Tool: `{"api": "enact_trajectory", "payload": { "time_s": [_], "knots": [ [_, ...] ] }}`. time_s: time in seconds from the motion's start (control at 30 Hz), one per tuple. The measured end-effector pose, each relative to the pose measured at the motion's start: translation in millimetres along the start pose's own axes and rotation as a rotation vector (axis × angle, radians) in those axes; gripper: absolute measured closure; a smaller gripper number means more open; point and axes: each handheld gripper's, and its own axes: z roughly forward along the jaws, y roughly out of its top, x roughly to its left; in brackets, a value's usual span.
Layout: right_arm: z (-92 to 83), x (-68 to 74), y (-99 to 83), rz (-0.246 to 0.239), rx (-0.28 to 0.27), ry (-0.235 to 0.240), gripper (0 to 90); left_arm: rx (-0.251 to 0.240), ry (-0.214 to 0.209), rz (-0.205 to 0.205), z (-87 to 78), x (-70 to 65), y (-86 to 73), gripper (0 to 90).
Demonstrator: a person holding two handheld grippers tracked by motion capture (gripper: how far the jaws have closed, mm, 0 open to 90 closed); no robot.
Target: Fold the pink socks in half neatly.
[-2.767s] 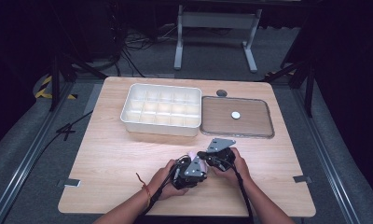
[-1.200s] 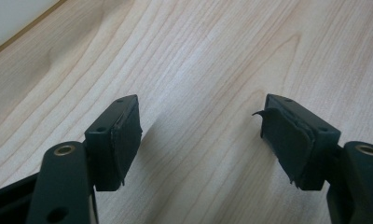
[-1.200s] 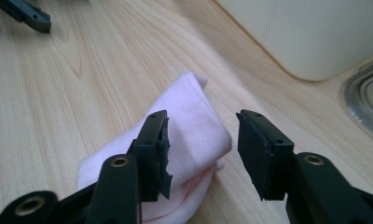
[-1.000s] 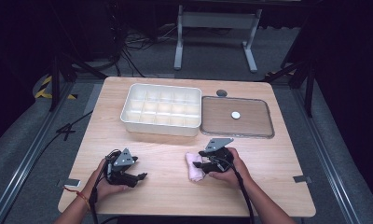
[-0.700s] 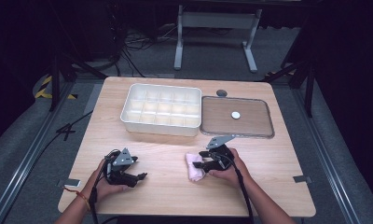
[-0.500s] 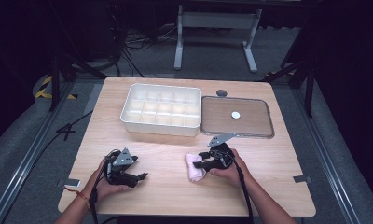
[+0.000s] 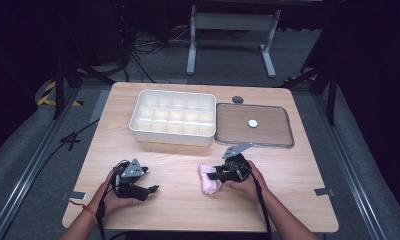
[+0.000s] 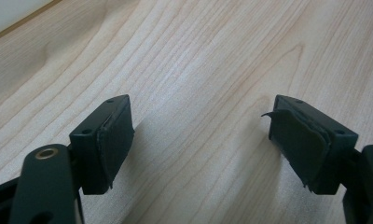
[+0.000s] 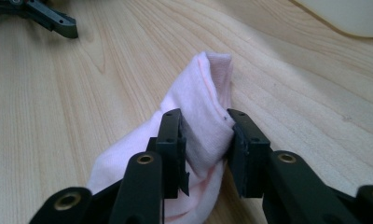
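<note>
A folded pink cloth (image 7: 207, 184) lies on the wooden table (image 7: 288, 170) near its front edge, right of centre. My right gripper (image 7: 214, 176) reaches it from the right. Its jaws have just been closing with the cloth between them. In the right gripper view the pads (image 9: 177, 133) pinch a raised fold of the pink cloth (image 9: 208, 88). My left gripper (image 7: 150, 189) rests at the front left, apart from the cloth. In the left gripper view the left gripper (image 8: 201, 135) stands open over bare wood with nothing between its fingers.
A white compartment tray (image 7: 173, 135) stands at the back centre. Beside it on the right lies a flat brown tray (image 7: 273, 135) with a small white disc (image 7: 252, 122) on it. A dark round knob (image 7: 237, 99) sits behind it.
The left gripper was at the cloth beside the right one in the earliest frame and then moved off to the front left. The right gripper stays at the cloth, its jaws narrower.
</note>
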Motion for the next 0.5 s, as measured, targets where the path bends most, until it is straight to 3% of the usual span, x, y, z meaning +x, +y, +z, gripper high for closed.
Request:
{"api": "enact_trajectory", "payload": {
  "time_s": [0.5],
  "knots": [
    [-21.5,12.6,7.3,-0.095,-0.068,-0.072,71.7,-0.002,-0.004,0.009,0.8,0.9,0.5,21.4]
  ]
}}
